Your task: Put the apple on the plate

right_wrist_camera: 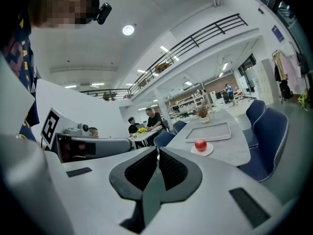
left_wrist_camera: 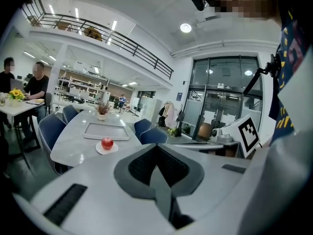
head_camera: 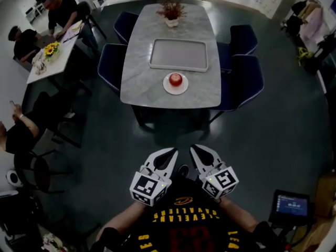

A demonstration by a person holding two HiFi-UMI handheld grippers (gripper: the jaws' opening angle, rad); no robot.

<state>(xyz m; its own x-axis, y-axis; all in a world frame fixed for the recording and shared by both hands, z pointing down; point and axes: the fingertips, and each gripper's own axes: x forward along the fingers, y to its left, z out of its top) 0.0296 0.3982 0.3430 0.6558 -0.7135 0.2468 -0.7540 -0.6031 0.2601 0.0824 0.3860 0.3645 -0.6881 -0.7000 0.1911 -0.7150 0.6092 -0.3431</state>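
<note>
A red apple (head_camera: pixel 176 79) rests on a small white plate (head_camera: pixel 175 87) at the near end of the grey marble table (head_camera: pixel 142 62). The same apple (left_wrist_camera: pixel 107 143) and plate (left_wrist_camera: pixel 100 150) show in the left gripper view, and the apple (right_wrist_camera: pixel 200 144) on its plate (right_wrist_camera: pixel 208 152) in the right gripper view. My left gripper (head_camera: pixel 172 151) and right gripper (head_camera: pixel 193 148) are held close to my chest, well short of the table. Both have their jaws pressed together with nothing between them.
A grey tray (head_camera: pixel 178 54) lies behind the plate, and a potted plant (head_camera: pixel 171 11) stands at the far end. Dark blue chairs (head_camera: pixel 245 79) flank the table. People sit at a second table (head_camera: pixel 50 56) to the left. A screen (head_camera: pixel 289 206) stands at my right.
</note>
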